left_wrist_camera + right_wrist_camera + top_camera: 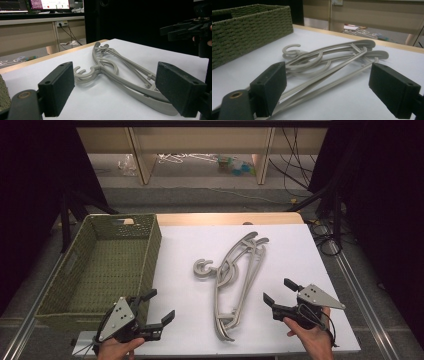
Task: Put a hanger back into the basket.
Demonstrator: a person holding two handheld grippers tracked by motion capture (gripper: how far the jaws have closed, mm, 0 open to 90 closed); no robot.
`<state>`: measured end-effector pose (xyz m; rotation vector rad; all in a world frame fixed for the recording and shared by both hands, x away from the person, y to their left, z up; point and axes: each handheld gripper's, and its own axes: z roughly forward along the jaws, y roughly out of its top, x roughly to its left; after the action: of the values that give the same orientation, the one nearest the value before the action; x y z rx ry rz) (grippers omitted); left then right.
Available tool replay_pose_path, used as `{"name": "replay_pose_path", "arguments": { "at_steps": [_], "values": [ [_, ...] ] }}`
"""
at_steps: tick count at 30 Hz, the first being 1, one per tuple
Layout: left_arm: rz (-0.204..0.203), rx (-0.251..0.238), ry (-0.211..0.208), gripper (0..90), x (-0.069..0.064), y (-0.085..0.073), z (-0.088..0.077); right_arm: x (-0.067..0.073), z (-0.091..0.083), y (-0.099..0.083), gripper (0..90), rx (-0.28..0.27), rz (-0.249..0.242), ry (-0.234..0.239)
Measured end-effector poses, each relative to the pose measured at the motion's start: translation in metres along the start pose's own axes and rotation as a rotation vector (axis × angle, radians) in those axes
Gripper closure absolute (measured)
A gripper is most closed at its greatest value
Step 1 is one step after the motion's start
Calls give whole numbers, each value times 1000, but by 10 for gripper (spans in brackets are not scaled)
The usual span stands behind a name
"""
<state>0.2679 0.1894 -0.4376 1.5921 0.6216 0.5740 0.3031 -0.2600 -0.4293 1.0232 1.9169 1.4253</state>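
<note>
Two tools wide, empty | hangers (235, 280) between | basket (100, 265) in right gripper view

Your right gripper (329, 87) is hovering low with jaws standing wide apart, nothing between them, grey hangers (329, 62) lying stacked on the white table (362, 100) just ahead, green woven basket (249, 30) sitting beyond.

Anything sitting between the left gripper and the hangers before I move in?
Nothing: in the high view only bare white table separates the open left gripper from the grey hangers. The left gripper view shows the same.
</note>
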Motion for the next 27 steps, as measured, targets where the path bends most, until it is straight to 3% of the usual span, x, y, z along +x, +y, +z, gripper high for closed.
{"name": "replay_pose_path", "arguments": {
  "at_steps": [5,6,11,12,13,16,17,19,21,27],
  "values": [
    [-6,0,2,156,0,0,0,1,2,-1,158,24,1,3],
    [-11,2,-3,156,0,0,0,3,1,-1,160,53,10,4],
    [-8,7,-3,157,-1,0,0,4,6,-1,163,58,13,5],
    [-6,3,-1,157,-1,0,0,6,9,0,173,100,40,18],
    [-6,3,-1,157,-1,0,0,6,9,0,173,100,40,18],
    [-6,3,0,156,-1,0,-1,16,22,2,181,188,35,37],
    [-6,3,0,156,-1,0,-1,16,22,2,181,188,35,37],
    [-2,2,4,157,-1,0,0,30,33,11,191,226,29,80],
    [-2,1,5,156,-1,0,0,39,42,17,191,246,11,98],
    [11,1,3,157,-1,1,-1,72,79,27,213,380,-52,173]
  ]
}}
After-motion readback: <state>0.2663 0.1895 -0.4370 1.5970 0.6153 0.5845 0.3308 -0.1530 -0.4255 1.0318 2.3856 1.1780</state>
